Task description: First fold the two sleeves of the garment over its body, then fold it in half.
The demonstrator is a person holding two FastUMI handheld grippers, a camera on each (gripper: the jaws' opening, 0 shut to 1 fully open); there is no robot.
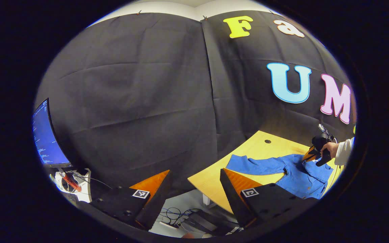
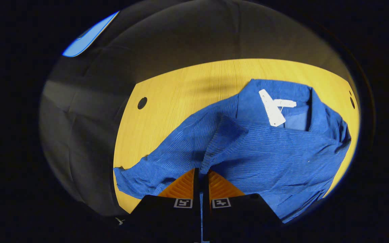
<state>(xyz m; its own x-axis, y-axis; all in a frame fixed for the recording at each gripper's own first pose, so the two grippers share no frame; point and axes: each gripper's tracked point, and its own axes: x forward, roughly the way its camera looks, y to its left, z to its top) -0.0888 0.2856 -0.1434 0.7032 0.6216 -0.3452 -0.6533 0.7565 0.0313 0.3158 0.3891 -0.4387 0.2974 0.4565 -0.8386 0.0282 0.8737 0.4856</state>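
The blue ribbed cloth shirt (image 2: 248, 148) lies spread on the yellow wooden table (image 2: 167, 111), collar and white tags (image 2: 274, 108) toward the far edge in the right gripper view. The right gripper (image 2: 201, 177) has its fingers pressed together on a fold of the blue cloth, apparently a sleeve (image 2: 167, 158) drawn up over the body. The left gripper (image 1: 194, 182) hangs spread and empty off the table's near-left edge, well apart from the shirt. In the left gripper view the other sleeve (image 1: 252, 165) lies stretched out flat toward the left. To do this fold well, I judge the pinched cloth should be carried low across the chest and laid flat before release, so no ridge bunches beneath.
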